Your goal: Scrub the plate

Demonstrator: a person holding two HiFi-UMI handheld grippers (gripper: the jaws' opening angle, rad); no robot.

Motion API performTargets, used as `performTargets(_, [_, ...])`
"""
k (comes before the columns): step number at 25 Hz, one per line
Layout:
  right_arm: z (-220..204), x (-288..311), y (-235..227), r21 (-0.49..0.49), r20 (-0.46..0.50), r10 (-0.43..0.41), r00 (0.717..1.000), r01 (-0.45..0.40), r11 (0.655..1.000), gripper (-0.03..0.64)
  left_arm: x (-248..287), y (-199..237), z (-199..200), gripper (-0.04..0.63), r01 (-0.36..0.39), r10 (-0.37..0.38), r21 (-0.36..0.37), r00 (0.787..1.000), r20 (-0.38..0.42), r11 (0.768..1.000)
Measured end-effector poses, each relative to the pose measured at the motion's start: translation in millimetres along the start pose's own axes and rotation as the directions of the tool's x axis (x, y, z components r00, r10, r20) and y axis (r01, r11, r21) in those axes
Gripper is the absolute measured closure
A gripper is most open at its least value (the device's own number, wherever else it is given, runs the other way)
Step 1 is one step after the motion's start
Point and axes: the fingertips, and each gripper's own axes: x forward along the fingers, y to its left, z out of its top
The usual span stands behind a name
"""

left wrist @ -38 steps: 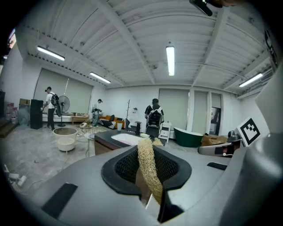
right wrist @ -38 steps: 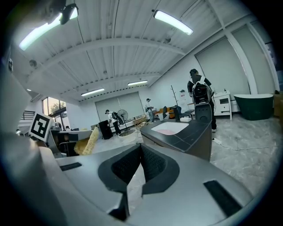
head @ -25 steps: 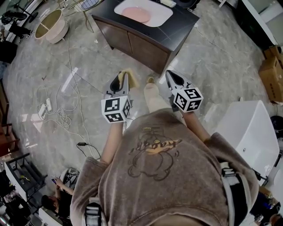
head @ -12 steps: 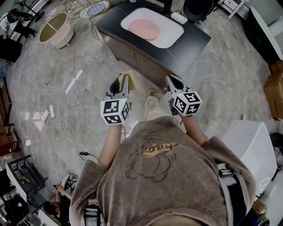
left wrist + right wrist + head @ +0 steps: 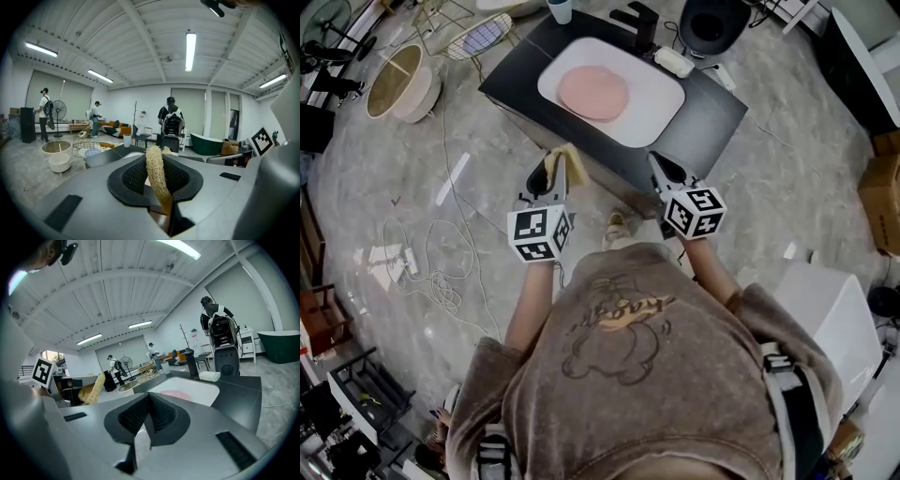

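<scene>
A pink plate [image 5: 593, 93] lies in the white sink basin [image 5: 661, 108] of a dark counter ahead of me; the right gripper view shows the plate [image 5: 176, 393] low in the basin. My left gripper [image 5: 558, 165] is shut on a tan loofah scrubber [image 5: 569, 159], which stands upright between the jaws in the left gripper view [image 5: 157, 177]. My right gripper [image 5: 660, 166] is shut with nothing between its jaws, near the counter's front edge. Both grippers are short of the sink, held level side by side.
On the counter stand a black tap [image 5: 639, 22], a white soap bar [image 5: 674, 62] and a cup [image 5: 559, 11]. A round tub [image 5: 403, 67], a wire basket [image 5: 478, 36] and cables [image 5: 422, 239] lie on the floor at left. People stand far off in the room [image 5: 171, 119].
I have walked toward the counter: the sink and plate have come nearer and lower in the head view. Both grippers keep their pose, the left still holding the loofah.
</scene>
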Motion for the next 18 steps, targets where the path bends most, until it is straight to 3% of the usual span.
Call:
performTargets(12, [35.8, 73.9, -44.7, 0.021, -0.019, 0.002, 1.000, -0.001, 1.000, 0.618, 88.2, 36.3, 34.9, 0.517, -0.012, 0.012, 0.006, 1.000, 0.006, 1.000])
performTargets(18, [47.3, 91.8, -49.9, 0.033, 0.007, -0.037, 0.999, 0.036, 0.999, 0.618, 115.7, 48.7, 38.7, 0.517, 0.035, -0.035, 0.008, 0.999, -0.004, 0.999])
